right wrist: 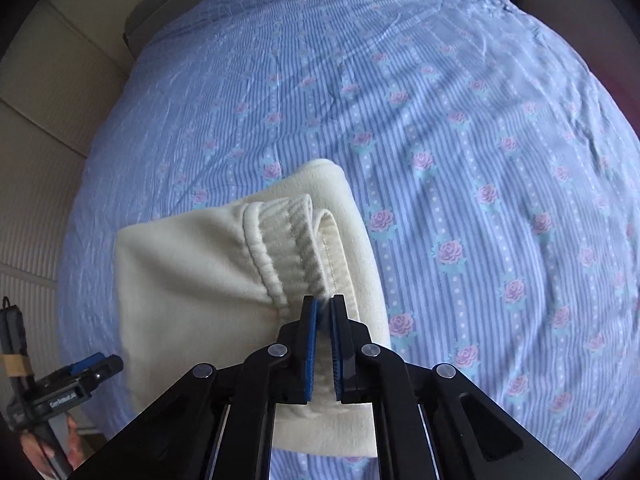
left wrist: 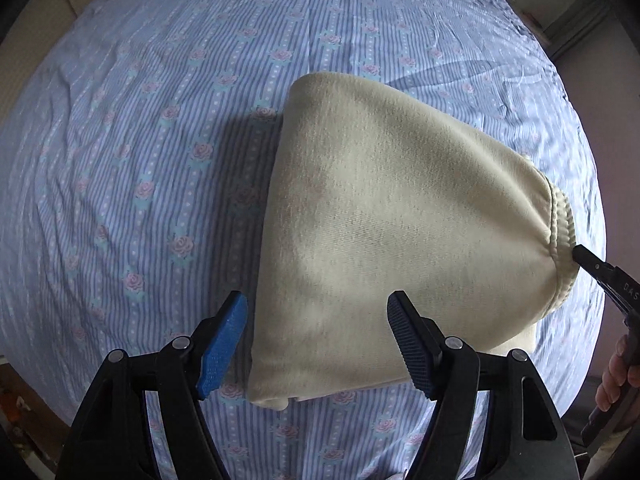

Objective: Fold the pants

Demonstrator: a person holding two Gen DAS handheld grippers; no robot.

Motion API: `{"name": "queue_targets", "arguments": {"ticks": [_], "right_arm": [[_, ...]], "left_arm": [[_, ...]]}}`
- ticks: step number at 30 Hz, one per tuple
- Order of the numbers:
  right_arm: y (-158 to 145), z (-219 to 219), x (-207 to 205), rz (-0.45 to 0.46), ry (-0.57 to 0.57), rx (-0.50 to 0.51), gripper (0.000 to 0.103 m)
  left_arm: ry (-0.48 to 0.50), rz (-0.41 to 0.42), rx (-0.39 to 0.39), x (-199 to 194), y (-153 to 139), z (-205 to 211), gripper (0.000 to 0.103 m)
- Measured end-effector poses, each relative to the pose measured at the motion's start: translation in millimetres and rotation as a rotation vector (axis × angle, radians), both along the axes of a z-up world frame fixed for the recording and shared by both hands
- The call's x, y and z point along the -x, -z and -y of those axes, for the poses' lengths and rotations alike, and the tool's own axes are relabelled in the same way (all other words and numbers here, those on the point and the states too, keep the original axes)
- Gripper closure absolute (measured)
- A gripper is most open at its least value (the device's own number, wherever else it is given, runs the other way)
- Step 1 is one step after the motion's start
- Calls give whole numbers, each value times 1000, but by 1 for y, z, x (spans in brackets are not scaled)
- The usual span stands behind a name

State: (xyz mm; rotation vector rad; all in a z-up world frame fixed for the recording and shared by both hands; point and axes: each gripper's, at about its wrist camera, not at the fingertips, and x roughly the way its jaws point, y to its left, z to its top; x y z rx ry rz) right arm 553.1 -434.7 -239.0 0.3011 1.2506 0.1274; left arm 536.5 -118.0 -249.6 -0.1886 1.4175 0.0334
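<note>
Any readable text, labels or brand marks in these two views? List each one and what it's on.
"DAS": raised letters on the black body of the right gripper at the right edge of the left wrist view; the rest is cut off by the frame.
White printed label on the left gripper body, low left in the right wrist view: too small and blurred to read.
Pants and bedsheet: no text, only stripes and roses.

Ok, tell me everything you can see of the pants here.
The pants are cream, of a soft fleecy knit, already folded into a compact bundle lying on the striped, rose-printed bedsheet. The ribbed elastic waistband lies at one end. The right gripper is shut on that waistband. The left gripper stands open over the opposite side, not pressing the cloth.
</note>
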Motion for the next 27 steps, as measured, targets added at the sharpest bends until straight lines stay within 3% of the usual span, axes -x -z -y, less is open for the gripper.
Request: {"name": "queue_targets", "arguments": {"ticks": [2, 6, 9, 11, 13, 16, 18, 20, 24, 27], "right_arm": [[-7, 3, 6, 14, 12, 12, 99], [7, -2, 5, -17, -35, 47, 99], [13, -9, 1, -30, -66, 57, 93], [19, -7, 0, -64, -72, 0, 61], [22, -5, 3, -71, -82, -17, 54], [42, -6, 2, -127, -90, -42, 55], [57, -10, 1, -163, -107, -67, 70], [57, -16, 2, -165, -144, -16, 93], [17, -20, 18, -64, -174, 46, 97], [21, -11, 23, -88, -138, 45, 97]], "left_arm": [[2, 13, -6, 1, -5, -2, 31], [-12, 21, -21, 1, -9, -7, 31], [-27, 18, -22, 4, -10, -12, 31], [-33, 15, -17, 4, -10, -13, 31], [-36, 12, -12, 6, -10, -12, 31], [-25, 6, -12, 6, -10, -6, 31], [-14, 7, -15, 7, -12, -2, 31], [-9, 14, -15, 7, -15, 1, 31], [-9, 25, -15, 8, -20, 0, 31], [-23, 25, -24, 9, -22, -2, 31]]}}
